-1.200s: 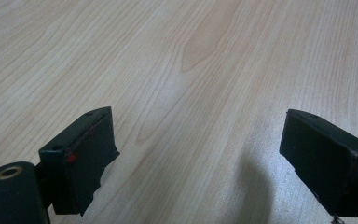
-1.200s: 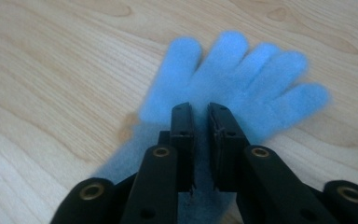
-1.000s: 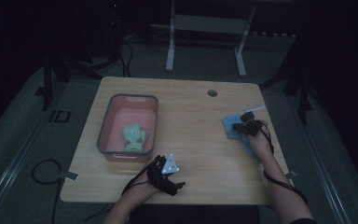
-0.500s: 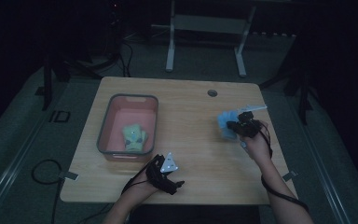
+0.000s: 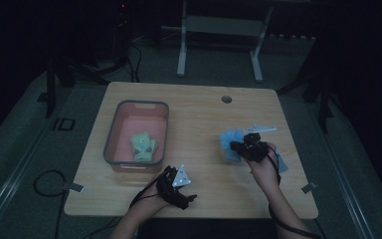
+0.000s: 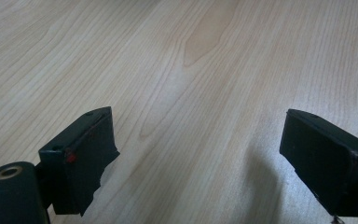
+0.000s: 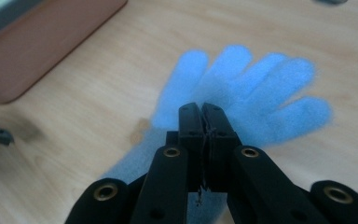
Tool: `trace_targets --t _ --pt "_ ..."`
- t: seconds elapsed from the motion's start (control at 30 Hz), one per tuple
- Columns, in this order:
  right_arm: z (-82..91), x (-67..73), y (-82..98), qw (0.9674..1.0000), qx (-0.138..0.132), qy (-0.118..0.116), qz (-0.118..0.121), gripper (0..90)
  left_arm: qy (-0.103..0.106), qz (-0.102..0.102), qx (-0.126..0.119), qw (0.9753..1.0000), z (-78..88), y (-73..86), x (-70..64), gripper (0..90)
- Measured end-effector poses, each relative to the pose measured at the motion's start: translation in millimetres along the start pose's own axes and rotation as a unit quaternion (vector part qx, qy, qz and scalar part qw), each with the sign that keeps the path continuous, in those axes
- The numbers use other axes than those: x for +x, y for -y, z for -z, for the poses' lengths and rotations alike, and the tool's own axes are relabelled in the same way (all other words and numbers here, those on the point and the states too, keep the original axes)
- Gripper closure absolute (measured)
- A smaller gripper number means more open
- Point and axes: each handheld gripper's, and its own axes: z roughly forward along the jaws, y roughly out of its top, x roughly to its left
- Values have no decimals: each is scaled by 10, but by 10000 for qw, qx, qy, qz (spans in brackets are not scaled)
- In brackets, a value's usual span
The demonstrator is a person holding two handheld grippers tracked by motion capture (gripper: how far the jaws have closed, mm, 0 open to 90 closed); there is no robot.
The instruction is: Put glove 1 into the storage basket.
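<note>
A light blue glove [image 7: 261, 88] spreads its fingers beyond my right gripper [image 7: 201, 112], whose jaws are shut on the glove's palm. In the high view the right gripper [image 5: 239, 146] holds this blue glove [image 5: 230, 142] just above the table [image 5: 204, 114], right of the middle. A green glove [image 5: 143, 145] lies inside a red bin [image 5: 114, 144] with a grey rim on the left half. Near the table's front edge my left gripper [image 5: 185, 195] rests open. Its jaws stand wide apart over bare wood, left gripper [image 6: 196, 154] with nothing between them.
More blue fabric [image 5: 281, 162] shows on the table right of my right hand. A corner of the red bin [image 7: 37, 42] shows at upper left in the right gripper view. A dark round grommet [image 5: 226, 99] sits near the table's far edge.
My right gripper has carried the blue glove leftward and toward the person, rising a little. The left gripper has stayed where it was, open.
</note>
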Motion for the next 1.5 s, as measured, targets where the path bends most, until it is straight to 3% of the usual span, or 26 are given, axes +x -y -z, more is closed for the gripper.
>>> trace_targets --t 0.13,0.23,0.4,0.77,0.83,0.97,1.1,1.4,1.5 --pt "-127 124 60 9998 140 9 107 873 14 17 -26 10000 3 7 2 108" --pt "-252 188 122 9995 300 -35 59 873 19 33 -51 10000 10 7 9 108" --pt "-392 245 178 9990 410 154 62 873 12 39 -111 9999 20 6 5 108" --pt "-523 131 207 9980 590 177 149 867 47 55 -118 9999 17 12 5 108" --pt "-609 97 265 9971 712 195 204 848 53 45 -105 9999 16 11 2 108" --pt "-642 72 304 9973 697 150 200 777 52 42 -104 9999 15 13 -3 108" --pt "-557 43 268 9978 610 153 204 708 55 22 -79 10000 11 22 3 108" --pt "-213 -113 200 9989 370 18 275 696 73 13 -71 9999 4 26 3 108" --pt "-14 -245 196 9988 244 22 417 705 82 -3 -55 10000 2 23 0 108"
